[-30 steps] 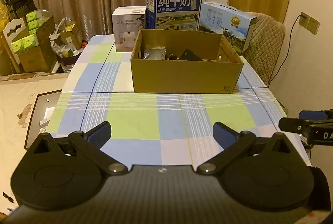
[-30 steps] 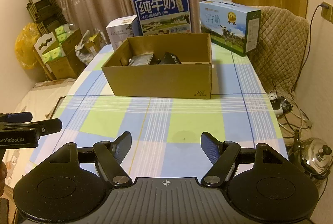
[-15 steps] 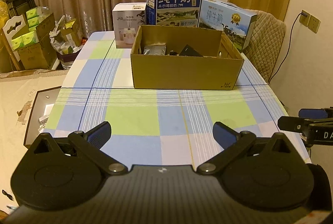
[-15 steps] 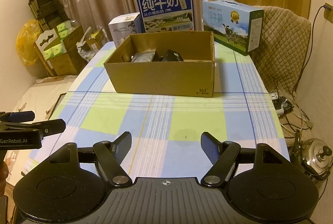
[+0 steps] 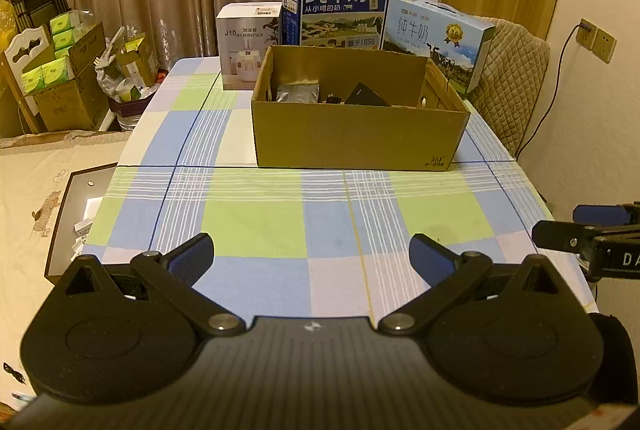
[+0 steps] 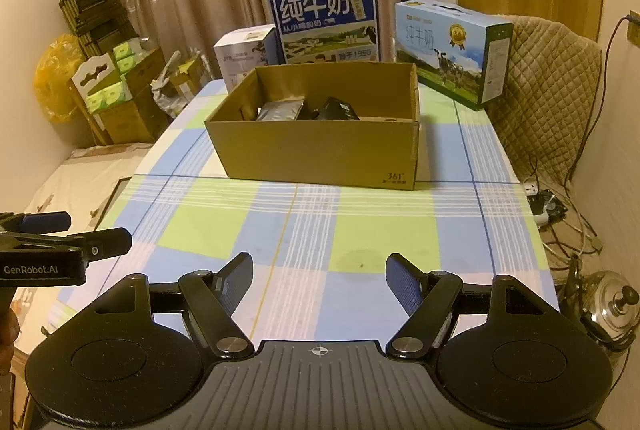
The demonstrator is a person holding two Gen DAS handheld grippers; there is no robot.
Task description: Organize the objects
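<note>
An open brown cardboard box point(image 5: 356, 138) stands on the checked tablecloth point(image 5: 280, 218), also in the right wrist view point(image 6: 320, 154). Inside lie a silver pouch point(image 5: 298, 92) and a black item point(image 5: 366, 96); they also show in the right wrist view as the pouch point(image 6: 278, 110) and the black item point(image 6: 340, 109). My left gripper point(image 5: 312, 254) is open and empty above the table's near edge. My right gripper point(image 6: 320, 276) is open and empty, level with the left one. Each gripper shows at the side of the other's view.
Behind the brown box stand a white humidifier box point(image 5: 246, 44), a dark blue milk carton point(image 5: 336, 8) and a light blue milk carton point(image 5: 438, 38). A quilted chair point(image 6: 548, 86) is at the right. Cartons and bags point(image 5: 68, 70) crowd the floor at the left. A kettle point(image 6: 612, 306) sits on the floor at the right.
Both grippers have drawn back from the brown box and risen a little, so more of the near tablecloth shows. Both stayed open and empty.
</note>
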